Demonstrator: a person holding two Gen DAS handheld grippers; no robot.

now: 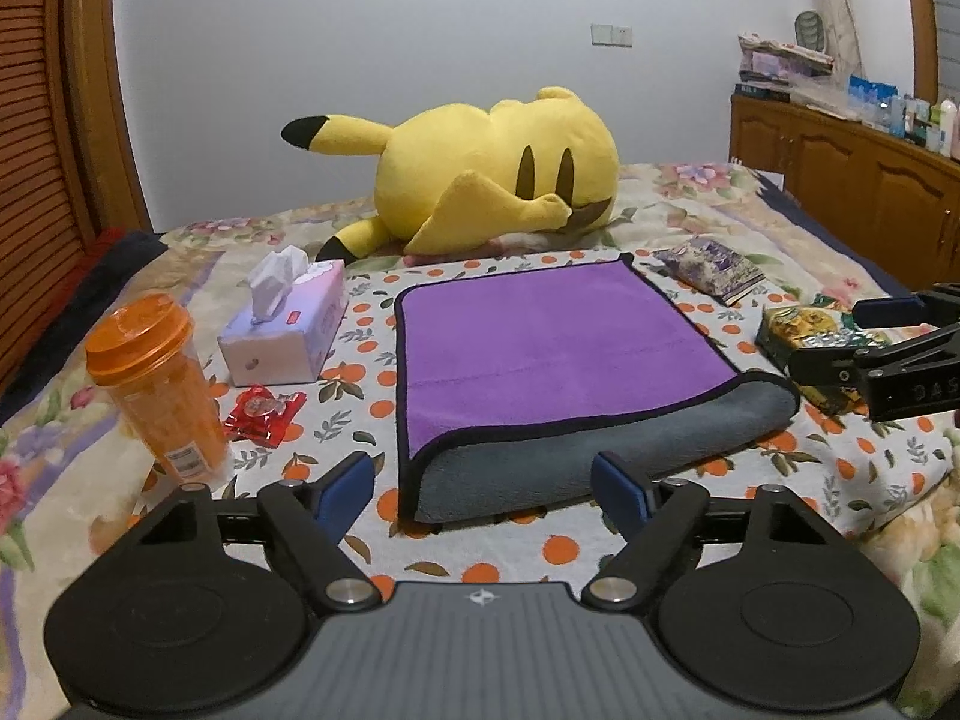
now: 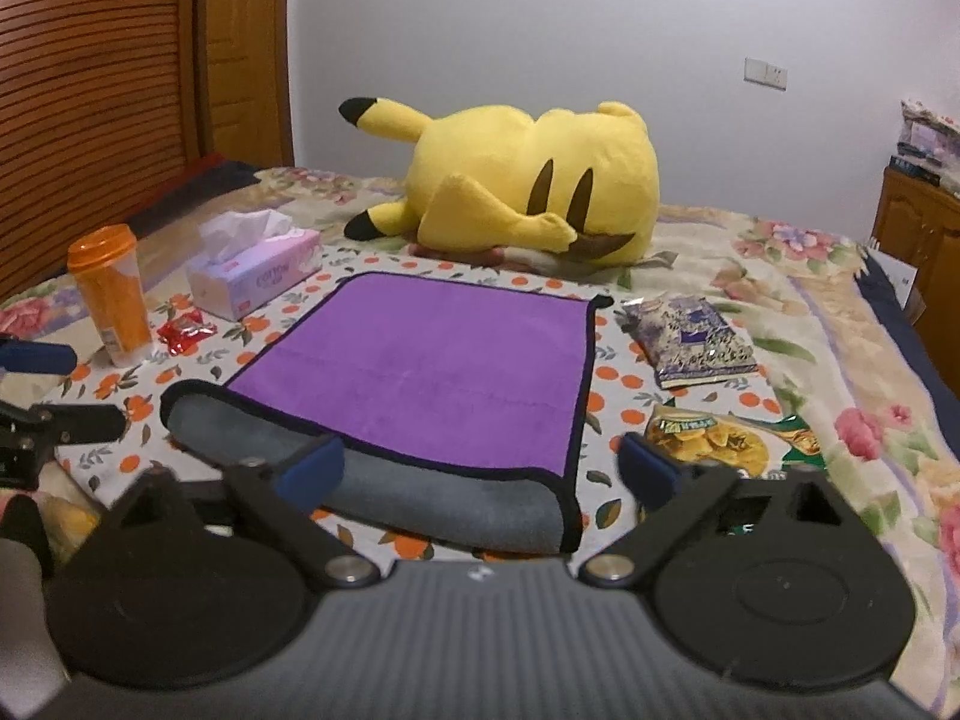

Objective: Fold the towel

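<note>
A towel [image 1: 558,342], purple on one side and grey on the other with a black hem, lies folded over on an orange-print cloth [image 1: 360,348] on the bed. Its rounded grey fold faces me. It also shows in the right wrist view [image 2: 432,360]. My left gripper [image 1: 483,489] is open and empty, just in front of the fold's left part. My right gripper [image 2: 483,471] is open and empty, in front of the fold's right corner. The right gripper also shows at the right edge of the left wrist view [image 1: 840,336], and the left gripper at the left edge of the right wrist view [image 2: 54,390].
A yellow plush toy [image 1: 498,174] lies behind the towel. A tissue box [image 1: 288,324], an orange bottle [image 1: 156,384] and a red wrapper [image 1: 264,414] are to the left. A purple packet [image 1: 711,264] and a chips bag [image 2: 720,438] are to the right. A wooden cabinet [image 1: 852,174] stands at the far right.
</note>
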